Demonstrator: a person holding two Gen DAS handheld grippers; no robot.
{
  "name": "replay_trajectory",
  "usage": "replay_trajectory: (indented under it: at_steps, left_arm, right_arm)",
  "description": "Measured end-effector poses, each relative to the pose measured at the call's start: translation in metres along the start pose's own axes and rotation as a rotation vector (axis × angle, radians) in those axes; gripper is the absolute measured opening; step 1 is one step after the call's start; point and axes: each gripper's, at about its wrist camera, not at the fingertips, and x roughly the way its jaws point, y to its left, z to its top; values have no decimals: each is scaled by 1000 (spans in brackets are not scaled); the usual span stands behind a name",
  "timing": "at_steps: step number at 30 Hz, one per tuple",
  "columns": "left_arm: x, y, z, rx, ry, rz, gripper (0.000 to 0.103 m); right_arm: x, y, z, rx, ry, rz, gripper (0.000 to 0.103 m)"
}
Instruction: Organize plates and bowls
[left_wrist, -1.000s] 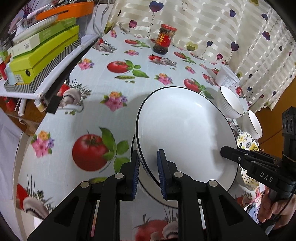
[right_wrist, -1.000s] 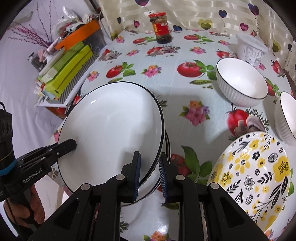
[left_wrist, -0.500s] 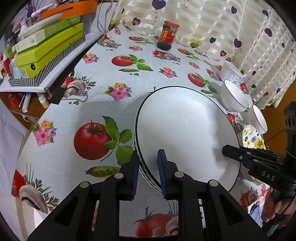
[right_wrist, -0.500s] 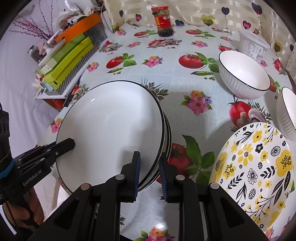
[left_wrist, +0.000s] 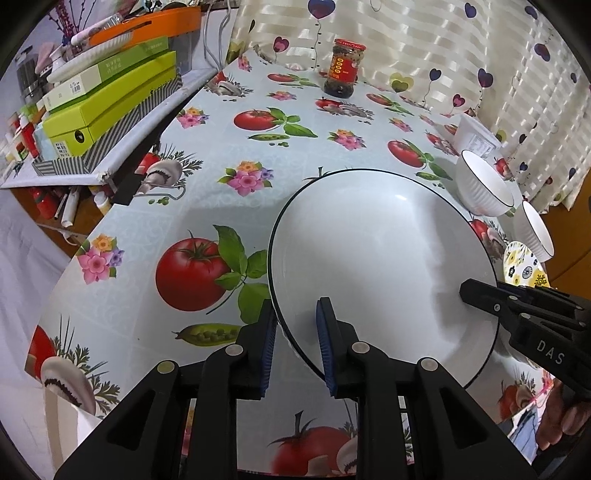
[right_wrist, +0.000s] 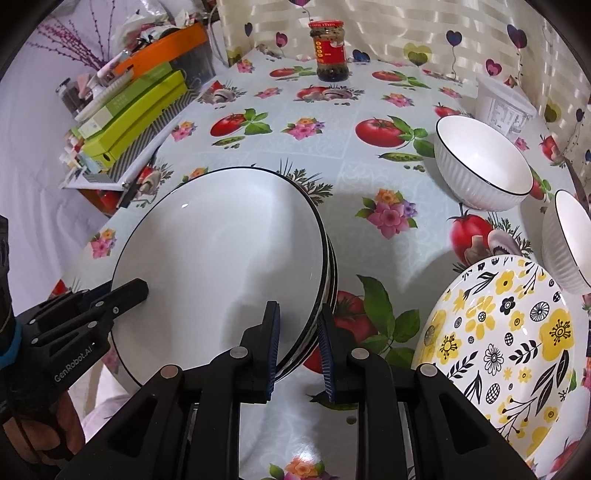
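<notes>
A stack of white plates with black rims (left_wrist: 380, 266) (right_wrist: 221, 251) sits on the tomato-print tablecloth. My left gripper (left_wrist: 295, 328) grips its near left rim, and my right gripper (right_wrist: 297, 332) grips the opposite rim, both shut on the stack. Each gripper shows in the other's view: the right gripper (left_wrist: 524, 314) and the left gripper (right_wrist: 92, 314). A yellow-flowered plate (right_wrist: 509, 343) lies to the right of the stack. Two white ribbed bowls (right_wrist: 484, 162) (right_wrist: 569, 240) stand beyond it.
A red-labelled jar (right_wrist: 330, 51) stands at the far edge by the curtain. A white plastic tub (right_wrist: 502, 107) is behind the bowls. Green boxes and an orange tray (left_wrist: 110, 92) are piled on a shelf to the left of the table.
The top plate has come down onto the stack, which now rests lower on the cloth. Both grippers stayed on its rim.
</notes>
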Motion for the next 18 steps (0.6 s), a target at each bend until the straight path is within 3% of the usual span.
replay_trajectory:
  at_steps: [9,18]
  left_arm:
    - [1,-3,-2,9,-16,24,23]
    - [1,-3,-3,1,-33,13,23]
  right_arm:
    - [7,8,-3,-75,-15,-96,22]
    - [8,6,-5,-86,-56,-86,24]
